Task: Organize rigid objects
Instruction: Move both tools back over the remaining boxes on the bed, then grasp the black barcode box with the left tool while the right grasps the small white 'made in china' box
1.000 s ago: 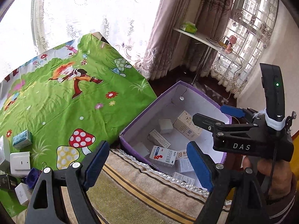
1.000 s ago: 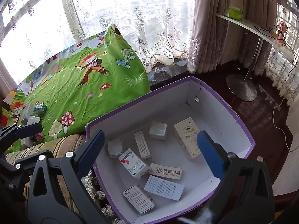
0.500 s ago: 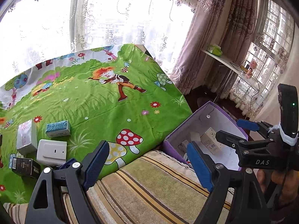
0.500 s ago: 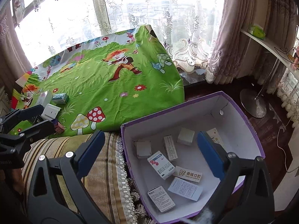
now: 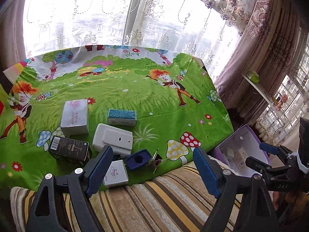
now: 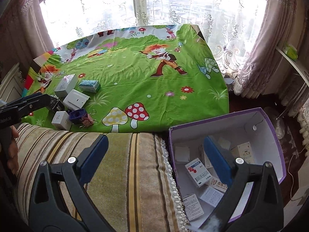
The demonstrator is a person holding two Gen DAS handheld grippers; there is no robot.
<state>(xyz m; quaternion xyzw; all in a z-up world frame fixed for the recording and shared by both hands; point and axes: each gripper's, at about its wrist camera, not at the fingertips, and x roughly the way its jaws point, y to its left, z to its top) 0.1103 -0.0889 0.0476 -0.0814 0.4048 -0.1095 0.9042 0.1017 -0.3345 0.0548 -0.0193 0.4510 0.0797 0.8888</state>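
Several small boxes lie on the green cartoon cloth [image 5: 135, 89]: a silver box [image 5: 75, 117], a teal box [image 5: 122, 117], a white flat device [image 5: 113, 140], a black box [image 5: 69, 151] and a small white box [image 5: 115, 174]. A blue cap-like piece [image 5: 139, 158] and binder clips [image 5: 155, 161] lie beside them. My left gripper [image 5: 152, 170] hangs open just in front of this cluster, with nothing between its pads. My right gripper [image 6: 155, 156] is open and bare over the striped cushion [image 6: 125, 164], next to the purple box [image 6: 270, 123], which holds several cartons.
The purple box [image 5: 241, 141] stands right of the cushion, below the cloth's edge. Lace curtains and windows run behind the cloth. A white shelf [image 6: 289, 58] and a stand base on dark floor are at the far right. A hand holds the left gripper [image 6: 36, 100].
Both views have swung left, away from the purple box and toward the boxes on the green cloth. Both grippers stayed open with nothing in them.
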